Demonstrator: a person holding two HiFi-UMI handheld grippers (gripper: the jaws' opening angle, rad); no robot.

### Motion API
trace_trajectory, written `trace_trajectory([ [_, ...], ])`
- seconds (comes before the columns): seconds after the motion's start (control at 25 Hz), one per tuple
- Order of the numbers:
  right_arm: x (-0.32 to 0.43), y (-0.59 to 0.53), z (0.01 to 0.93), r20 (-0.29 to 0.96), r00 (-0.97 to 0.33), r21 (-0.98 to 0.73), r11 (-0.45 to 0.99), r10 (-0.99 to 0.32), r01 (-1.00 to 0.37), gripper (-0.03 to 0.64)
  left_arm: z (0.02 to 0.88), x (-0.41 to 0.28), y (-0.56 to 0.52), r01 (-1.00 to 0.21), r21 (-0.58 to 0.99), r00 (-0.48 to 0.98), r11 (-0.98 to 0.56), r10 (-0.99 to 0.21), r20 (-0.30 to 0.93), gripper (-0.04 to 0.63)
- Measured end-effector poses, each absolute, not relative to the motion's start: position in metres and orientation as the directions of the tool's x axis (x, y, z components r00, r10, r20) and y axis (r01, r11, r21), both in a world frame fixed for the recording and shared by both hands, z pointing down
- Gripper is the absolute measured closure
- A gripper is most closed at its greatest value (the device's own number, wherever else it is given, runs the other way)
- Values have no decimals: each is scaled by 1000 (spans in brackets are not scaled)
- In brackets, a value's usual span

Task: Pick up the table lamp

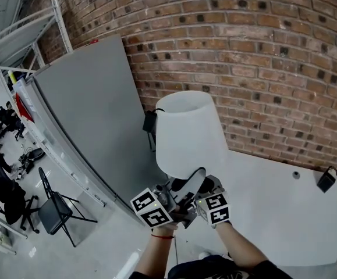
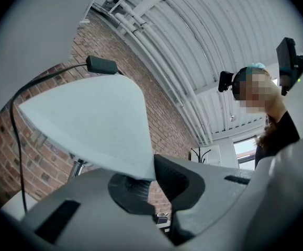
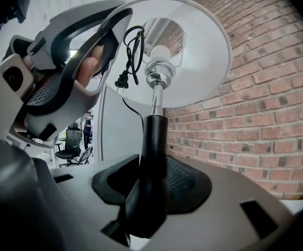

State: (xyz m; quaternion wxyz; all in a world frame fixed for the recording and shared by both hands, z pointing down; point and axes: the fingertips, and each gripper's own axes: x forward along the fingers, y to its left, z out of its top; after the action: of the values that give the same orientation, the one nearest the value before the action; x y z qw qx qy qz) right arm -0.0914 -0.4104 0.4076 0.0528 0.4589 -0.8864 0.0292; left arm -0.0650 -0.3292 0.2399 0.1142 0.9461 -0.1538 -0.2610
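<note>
The table lamp has a white cone shade (image 1: 188,132), a chrome neck and a black stem (image 3: 154,150). It stands upright between both grippers, in front of the brick wall. My left gripper (image 1: 196,178) is shut on the lower rim of the shade (image 2: 93,119), which runs in between its jaws (image 2: 143,179). My right gripper (image 3: 151,187) is shut on the black stem below the bulb (image 3: 160,54). The lamp's black cord and plug (image 3: 122,80) dangle under the shade. The lamp's base is hidden.
A white table (image 1: 284,214) lies below at the right, with a small black object (image 1: 326,179) near its far edge. A grey panel (image 1: 87,109) leans at the left, against the brick wall (image 1: 261,51). A black folding chair (image 1: 55,208) stands on the floor.
</note>
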Motion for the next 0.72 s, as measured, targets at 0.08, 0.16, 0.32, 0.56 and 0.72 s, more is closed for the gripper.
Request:
trace_trajectory([
  [0.08, -90, -408, 400, 115, -573, -6, 576, -812, -817, 459, 232, -62, -325, -232, 285, 822, -930, -344, -454, 584],
  [0.16, -89, -404, 391, 105, -576, -7, 578, -811, -816, 459, 224, -61, -320, -234, 278, 822, -932, -343, -455, 584],
  [0.32, -86, -397, 365, 67, -583, 4, 584, -810, -812, 459, 202, -60, -311, -237, 255, 812, -938, -335, -478, 584],
  [0.56, -81, -384, 329, 8, -585, 29, 585, -811, -810, 459, 169, -57, -294, -233, 229, 808, -945, -319, -495, 584],
  [0.72, -77, -376, 310, -27, -584, 36, 583, -811, -812, 459, 155, -51, -281, -239, 197, 814, -951, -306, -493, 584],
])
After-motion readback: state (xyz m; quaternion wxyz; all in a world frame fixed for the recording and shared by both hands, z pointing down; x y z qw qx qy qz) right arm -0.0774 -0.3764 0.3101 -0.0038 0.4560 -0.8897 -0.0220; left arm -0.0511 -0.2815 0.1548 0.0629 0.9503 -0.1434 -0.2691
